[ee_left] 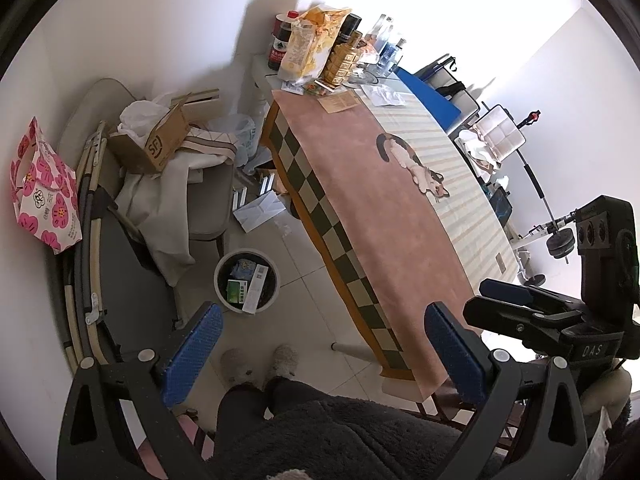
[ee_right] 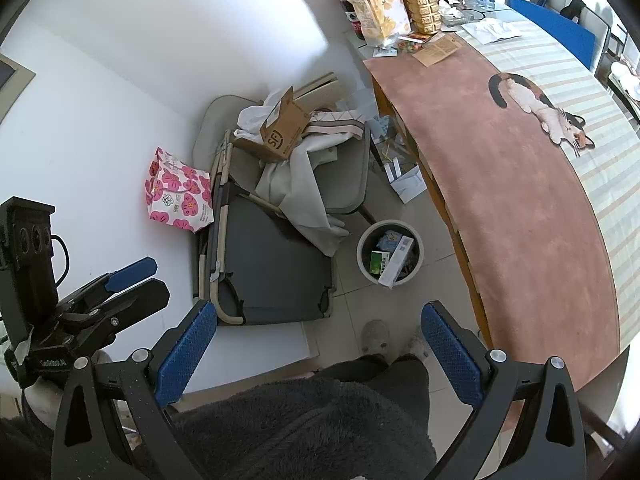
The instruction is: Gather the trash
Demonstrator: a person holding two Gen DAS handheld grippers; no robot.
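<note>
Left gripper (ee_left: 322,354) and right gripper (ee_right: 316,354), blue-padded, both wide and empty, above the round white waste bin (ee_left: 221,265) holding discarded cartons; judged between pickups, next needing trash, perhaps white folded paper (ee_left: 260,210) beyond the bin.

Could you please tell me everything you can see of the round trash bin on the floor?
The trash bin is a small round open-topped bin, white outside with a dark inside, upright on the tiled floor between the chair and the table. It holds a white carton leaning out over its rim, a green box and a blue-and-yellow packet. Neither gripper touches it.
</note>
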